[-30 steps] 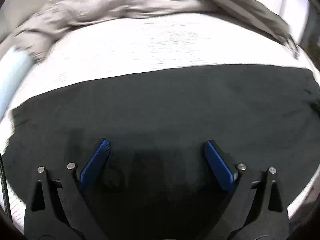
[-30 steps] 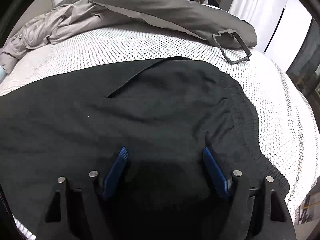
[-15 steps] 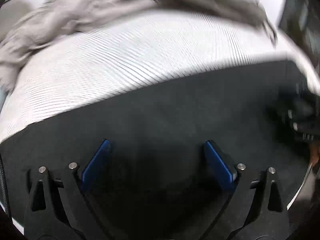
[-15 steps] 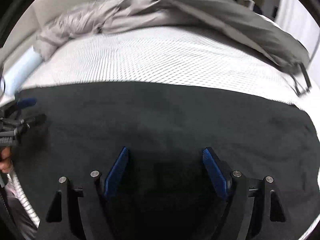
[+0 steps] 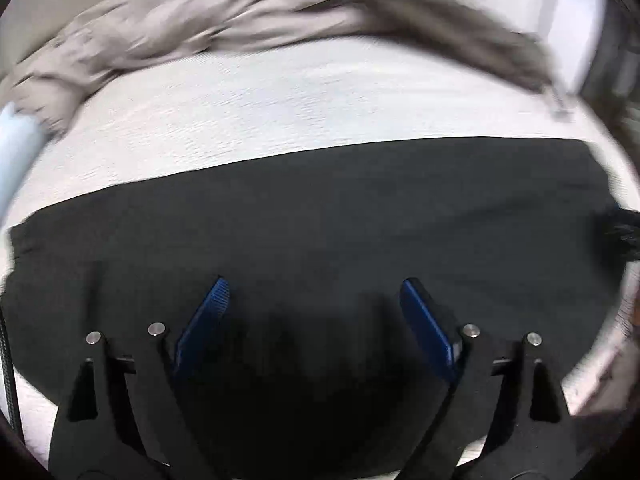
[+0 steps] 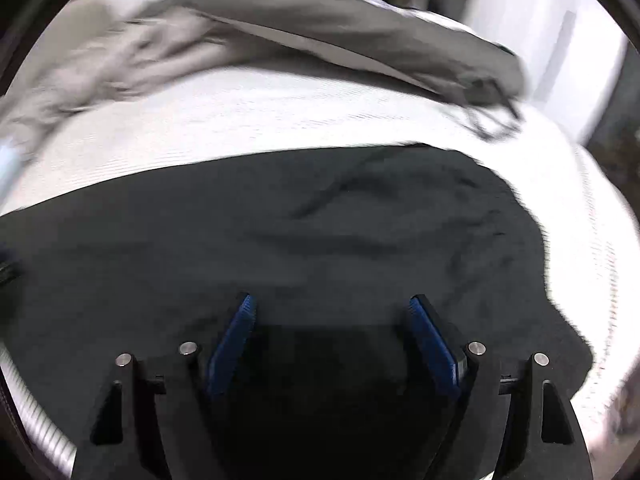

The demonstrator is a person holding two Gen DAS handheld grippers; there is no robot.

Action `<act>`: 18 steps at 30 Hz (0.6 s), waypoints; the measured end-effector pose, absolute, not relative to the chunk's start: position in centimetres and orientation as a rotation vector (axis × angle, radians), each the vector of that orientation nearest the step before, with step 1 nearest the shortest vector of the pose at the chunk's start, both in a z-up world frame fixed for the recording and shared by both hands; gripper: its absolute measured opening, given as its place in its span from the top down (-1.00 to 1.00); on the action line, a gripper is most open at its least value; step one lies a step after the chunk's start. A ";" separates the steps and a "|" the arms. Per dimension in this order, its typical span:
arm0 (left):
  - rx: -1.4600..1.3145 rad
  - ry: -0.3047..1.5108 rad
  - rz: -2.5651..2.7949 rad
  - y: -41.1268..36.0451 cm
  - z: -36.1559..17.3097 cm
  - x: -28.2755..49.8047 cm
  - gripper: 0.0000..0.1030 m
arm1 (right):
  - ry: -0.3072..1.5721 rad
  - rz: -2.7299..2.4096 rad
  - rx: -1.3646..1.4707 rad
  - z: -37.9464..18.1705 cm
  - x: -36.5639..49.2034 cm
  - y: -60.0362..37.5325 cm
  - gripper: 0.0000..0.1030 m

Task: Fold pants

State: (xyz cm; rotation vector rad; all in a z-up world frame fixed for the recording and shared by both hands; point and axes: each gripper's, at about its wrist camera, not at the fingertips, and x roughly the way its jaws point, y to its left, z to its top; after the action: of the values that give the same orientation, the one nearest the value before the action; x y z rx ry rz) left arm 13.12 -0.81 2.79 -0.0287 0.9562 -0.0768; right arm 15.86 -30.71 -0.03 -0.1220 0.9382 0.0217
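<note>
Black pants (image 5: 320,216) lie flat across a white patterned bed surface (image 5: 280,104). They also show in the right wrist view (image 6: 320,232), with wrinkles and the waistband end toward the right. My left gripper (image 5: 314,288) is open and empty, hovering over the pants near their front edge. My right gripper (image 6: 332,304) is open and empty over the pants too. A dark bit of the right gripper shows at the far right edge of the left wrist view (image 5: 624,232). Both views are motion-blurred.
A crumpled grey-beige blanket (image 5: 168,36) lies along the back of the bed. A darker grey garment (image 6: 340,28) with a black strap loop (image 6: 492,120) lies at the back right. A pale blue object (image 5: 16,148) sits at the left edge.
Both views have swung back: the left wrist view shows the left pant end again, the right wrist view shows the waistband side. Both grippers stay open above the pants.
</note>
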 end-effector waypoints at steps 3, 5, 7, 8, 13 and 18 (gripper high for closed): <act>0.036 0.995 -0.265 -6.3 1.4 12.2 -0.68 | 0.976 0.098 -0.218 -1.8 14.2 -29.5 -0.57; 0.118 1.011 -0.281 -8.2 0.2 11.8 -0.72 | 0.964 0.038 -0.273 -2.9 13.0 -30.3 -0.56; 0.151 0.995 -0.264 -7.8 0.0 12.2 -0.88 | 0.946 -0.052 -0.244 -2.3 12.0 -33.4 -0.57; 0.141 1.000 -0.234 -7.2 0.1 12.3 -0.89 | 0.935 -0.096 -0.210 -1.8 11.4 -35.2 -0.53; 0.073 0.947 -0.159 -5.5 1.4 13.1 -0.74 | 0.890 -0.041 -0.022 0.3 7.6 -39.3 -0.52; 0.015 0.917 -0.320 -9.8 2.0 12.5 -0.75 | 0.890 -0.005 0.472 -0.2 3.7 -46.1 -0.56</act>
State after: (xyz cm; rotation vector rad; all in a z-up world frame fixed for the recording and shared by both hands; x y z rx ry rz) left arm 12.53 -9.82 1.97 0.0153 0.9169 -0.3197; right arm 3.74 -46.13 -0.17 0.4721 0.8904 -0.0054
